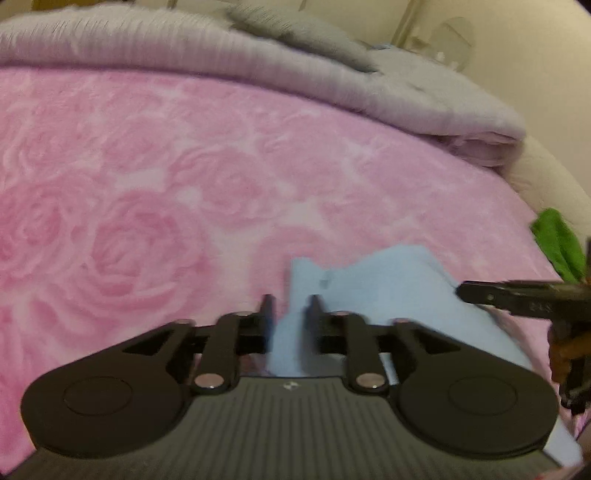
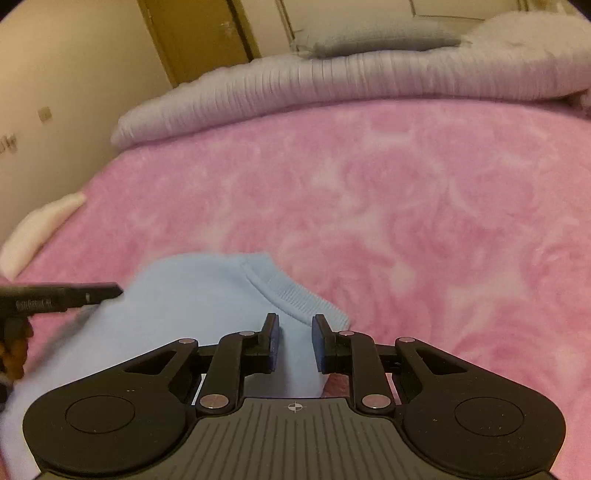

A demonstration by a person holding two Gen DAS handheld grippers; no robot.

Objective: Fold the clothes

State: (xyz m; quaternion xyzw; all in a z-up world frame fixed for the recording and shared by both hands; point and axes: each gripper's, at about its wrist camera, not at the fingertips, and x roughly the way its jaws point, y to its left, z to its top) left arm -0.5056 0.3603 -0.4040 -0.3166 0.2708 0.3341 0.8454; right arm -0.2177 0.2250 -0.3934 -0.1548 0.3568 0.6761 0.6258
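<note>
A light blue garment (image 1: 388,284) lies bunched on the pink rose-patterned blanket (image 1: 166,192). In the left wrist view, part of it runs up between the fingers of my left gripper (image 1: 291,306), whose jaws stand apart and do not clearly press on it. In the right wrist view, the garment (image 2: 184,302) shows a ribbed band (image 2: 291,295). My right gripper (image 2: 295,328) is shut on the fabric just below that band. Each gripper's fingers (image 1: 480,291) (image 2: 92,291) also reach in from the side of the other's view, at the garment's edge.
A folded grey quilt (image 1: 184,48) and a grey pillow (image 1: 295,29) lie along the far side of the bed. A green cloth (image 1: 557,240) sits at one bed edge, a white object (image 2: 40,225) at the other. Behind are a cream wall and a wooden door (image 2: 199,40).
</note>
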